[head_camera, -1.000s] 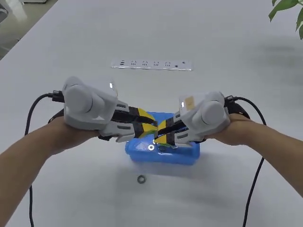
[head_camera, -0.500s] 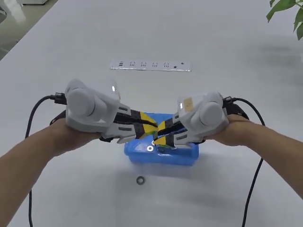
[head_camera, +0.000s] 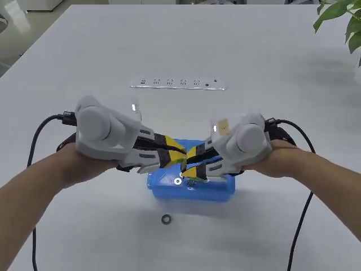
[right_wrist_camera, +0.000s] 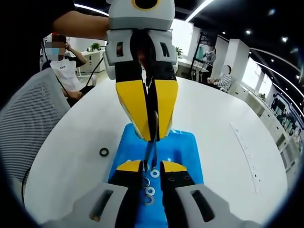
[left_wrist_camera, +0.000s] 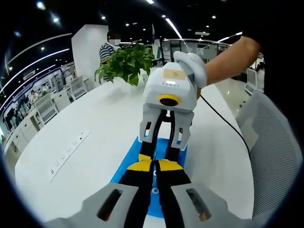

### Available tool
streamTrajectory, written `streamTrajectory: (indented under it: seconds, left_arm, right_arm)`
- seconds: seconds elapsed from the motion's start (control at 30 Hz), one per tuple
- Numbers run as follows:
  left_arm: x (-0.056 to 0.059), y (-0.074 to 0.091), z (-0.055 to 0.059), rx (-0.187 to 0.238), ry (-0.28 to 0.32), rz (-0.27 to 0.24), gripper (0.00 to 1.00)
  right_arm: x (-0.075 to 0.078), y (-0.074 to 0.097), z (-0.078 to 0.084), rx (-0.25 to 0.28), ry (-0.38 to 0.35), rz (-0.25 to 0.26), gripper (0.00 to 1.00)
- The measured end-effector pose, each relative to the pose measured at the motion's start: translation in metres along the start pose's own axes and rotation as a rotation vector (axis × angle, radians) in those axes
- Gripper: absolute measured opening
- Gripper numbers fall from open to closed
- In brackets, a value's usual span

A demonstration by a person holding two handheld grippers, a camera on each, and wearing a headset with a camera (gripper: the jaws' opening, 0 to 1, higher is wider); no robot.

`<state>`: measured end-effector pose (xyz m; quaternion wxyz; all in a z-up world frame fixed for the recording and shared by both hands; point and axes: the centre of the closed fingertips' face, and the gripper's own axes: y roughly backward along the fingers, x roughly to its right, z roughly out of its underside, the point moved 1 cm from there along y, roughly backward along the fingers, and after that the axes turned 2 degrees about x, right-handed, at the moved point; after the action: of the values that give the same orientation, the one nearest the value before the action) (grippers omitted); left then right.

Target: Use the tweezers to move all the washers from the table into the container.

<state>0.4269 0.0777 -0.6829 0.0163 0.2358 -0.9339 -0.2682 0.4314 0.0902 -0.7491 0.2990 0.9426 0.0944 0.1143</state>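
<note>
I held my left gripper [right_wrist_camera: 152, 135] and my right gripper [right_wrist_camera: 151, 166] tip to tip, low over the blue container [right_wrist_camera: 183, 147]. The container stood on the white tabletop [head_camera: 254, 68] just in front of me.

The jaws of the left gripper were pressed together on the tweezers [right_wrist_camera: 152, 151]. This was a thin metal piece that came out between the yellow tips and pointed down into the container. I could not tell whether the tweezers carried anything at their end.

The jaws of the right gripper stood close together, with a narrow gap between their yellow tips. The end of the tweezers reached to this gap, but I could not tell whether these jaws touched it or gripped it.

In the right gripper view I saw several washers [right_wrist_camera: 155, 173] lying flat on the floor of the container, near each other. One loose washer [head_camera: 166, 219] lay on the tabletop outside the container, near its wall on my side but apart from it.

Farther from me a white power strip [head_camera: 177, 83] lay flat on the tabletop, well apart from the container. A green plant [head_camera: 338, 14] showed at the far right corner. A grey mesh chair [right_wrist_camera: 33, 128] stood beside the tabletop.
</note>
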Motion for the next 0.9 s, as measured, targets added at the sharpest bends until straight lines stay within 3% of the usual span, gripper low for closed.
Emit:
streamTrajectory:
  seconds: [0.43, 0.9]
  left_arm:
    - [0.006, 0.011, -0.011, 0.015, 0.003, -0.013, 0.06]
    - [0.017, 0.032, -0.022, 0.029, 0.012, -0.042, 0.06]
  right_arm:
    - [-0.007, 0.014, -0.012, 0.013, -0.061, 0.032, 0.28]
    - [-0.015, 0.043, -0.009, -0.002, -0.121, 0.105, 0.44]
